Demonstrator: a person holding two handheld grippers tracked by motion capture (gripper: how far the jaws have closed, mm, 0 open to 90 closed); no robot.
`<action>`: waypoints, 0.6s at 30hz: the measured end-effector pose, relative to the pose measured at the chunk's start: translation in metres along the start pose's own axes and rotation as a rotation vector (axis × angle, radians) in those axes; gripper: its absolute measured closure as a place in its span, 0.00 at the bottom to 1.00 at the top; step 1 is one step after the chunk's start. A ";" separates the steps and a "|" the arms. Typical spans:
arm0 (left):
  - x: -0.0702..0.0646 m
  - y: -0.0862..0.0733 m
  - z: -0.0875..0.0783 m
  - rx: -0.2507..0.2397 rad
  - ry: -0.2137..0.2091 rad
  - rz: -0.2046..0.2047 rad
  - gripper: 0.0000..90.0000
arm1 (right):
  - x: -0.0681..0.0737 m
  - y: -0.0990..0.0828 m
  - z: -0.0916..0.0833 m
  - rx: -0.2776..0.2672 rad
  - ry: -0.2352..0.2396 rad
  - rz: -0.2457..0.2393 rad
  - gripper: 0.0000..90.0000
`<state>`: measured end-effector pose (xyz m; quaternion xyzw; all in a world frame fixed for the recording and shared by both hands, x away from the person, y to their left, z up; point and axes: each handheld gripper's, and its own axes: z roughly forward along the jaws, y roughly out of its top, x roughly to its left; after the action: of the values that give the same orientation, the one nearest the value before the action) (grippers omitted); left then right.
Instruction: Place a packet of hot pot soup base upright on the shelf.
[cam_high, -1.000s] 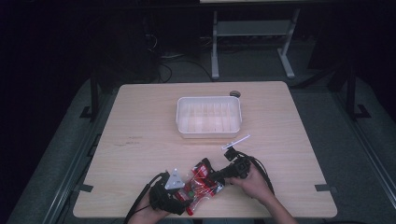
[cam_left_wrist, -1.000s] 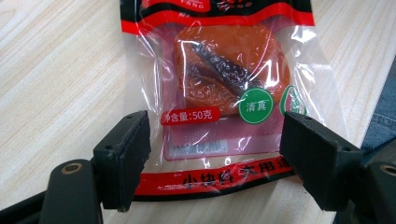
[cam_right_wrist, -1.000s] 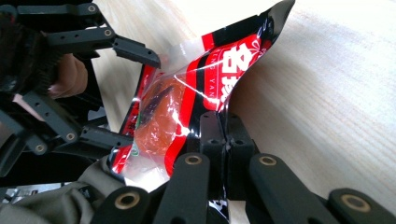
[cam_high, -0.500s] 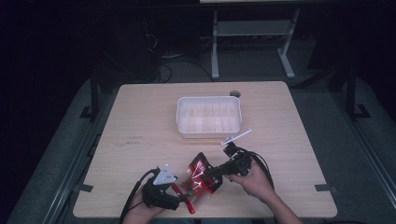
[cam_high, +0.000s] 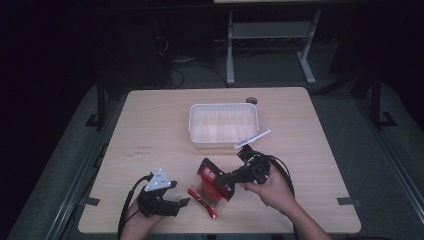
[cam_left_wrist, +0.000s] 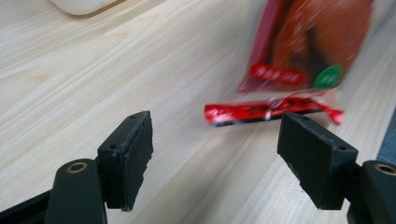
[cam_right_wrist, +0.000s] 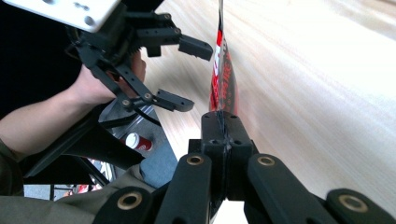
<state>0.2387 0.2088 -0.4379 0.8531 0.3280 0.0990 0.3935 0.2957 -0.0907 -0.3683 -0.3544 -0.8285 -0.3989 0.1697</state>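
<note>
A red snack packet (cam_high: 211, 184) hangs near the table's front edge, its lower end touching or just above the wood. My right gripper (cam_high: 228, 179) is shut on its upper right edge. In the right gripper view the jaws are pressed together (cam_right_wrist: 222, 122) on the packet (cam_right_wrist: 223, 70), which shows edge-on. My left gripper (cam_high: 183, 202) rests to the left of the packet, open and holding nothing. In the left gripper view (cam_left_wrist: 215, 140) the packet (cam_left_wrist: 303, 51) lies ahead, beyond the spread jaws, with its crumpled red bottom seam nearest them.
A white plastic tray (cam_high: 223, 106) stands at the table's middle back, with a small dark round object (cam_high: 251, 100) by its far right corner. Bare wood lies to the left and right. The table's front edge is close under both hands.
My left gripper has drawn back to the left, away from the packet, and stands open. The right gripper keeps the packet and has raised it slightly.
</note>
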 end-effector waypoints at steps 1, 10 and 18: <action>0.001 0.000 0.000 0.006 0.003 0.001 0.29 | 0.002 0.002 -0.002 -0.005 -0.001 -0.001 0.99; 0.004 -0.001 -0.001 0.004 0.015 -0.002 0.29 | 0.011 0.016 -0.023 -0.046 -0.026 -0.016 0.99; 0.008 -0.002 -0.002 0.001 0.025 -0.016 0.29 | 0.007 0.030 -0.044 -0.081 -0.055 0.021 0.99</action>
<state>0.2435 0.2160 -0.4386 0.8492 0.3399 0.1064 0.3899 0.3121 -0.1086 -0.3210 -0.3807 -0.8121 -0.4205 0.1366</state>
